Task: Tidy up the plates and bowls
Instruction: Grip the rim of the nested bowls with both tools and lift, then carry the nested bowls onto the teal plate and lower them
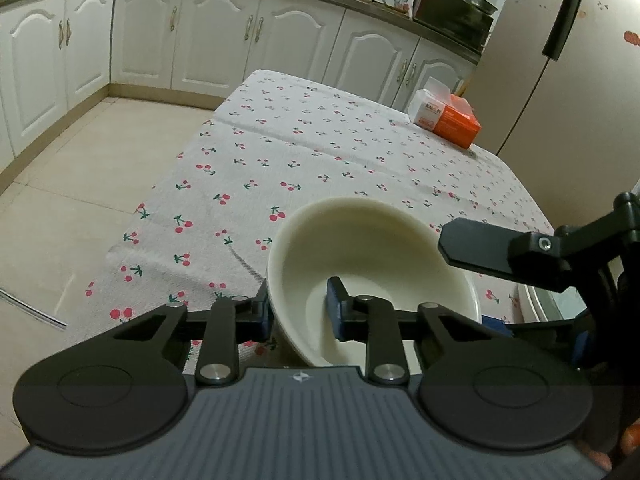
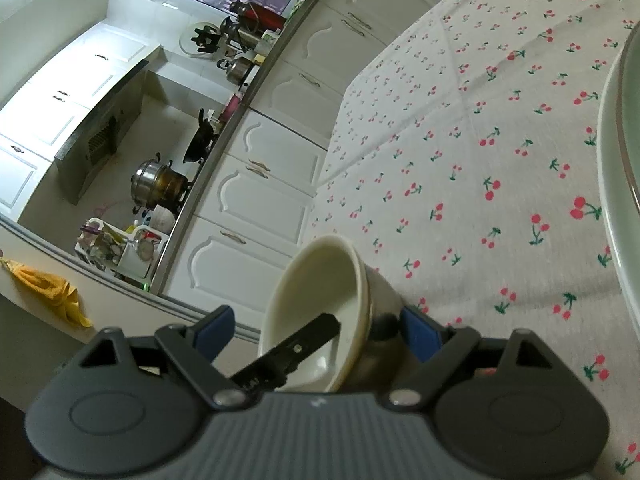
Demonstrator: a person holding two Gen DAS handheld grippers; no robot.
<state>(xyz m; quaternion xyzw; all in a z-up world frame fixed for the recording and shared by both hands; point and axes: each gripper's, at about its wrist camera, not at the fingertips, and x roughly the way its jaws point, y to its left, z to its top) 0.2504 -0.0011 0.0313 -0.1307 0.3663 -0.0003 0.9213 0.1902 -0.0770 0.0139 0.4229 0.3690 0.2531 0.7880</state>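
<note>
A cream bowl [image 1: 360, 248] is tilted above the cherry-print tablecloth [image 1: 304, 148]. My left gripper [image 1: 298, 314] is shut on its near rim, one blue pad inside and one outside. The right gripper's black finger [image 1: 476, 246] reaches to the bowl's right rim. In the right wrist view the same bowl [image 2: 320, 280] stands between the fingers of my right gripper [image 2: 316, 330], which is open; the left gripper's finger [image 2: 304, 342] shows inside the bowl. A pale green plate [image 2: 620, 160] lies at the right edge.
An orange and white box [image 1: 446, 116] sits at the table's far right corner. White kitchen cabinets [image 1: 208, 44] run behind the table. A fridge [image 1: 560, 60] stands at the right. The table's left edge drops to a tiled floor [image 1: 72, 184].
</note>
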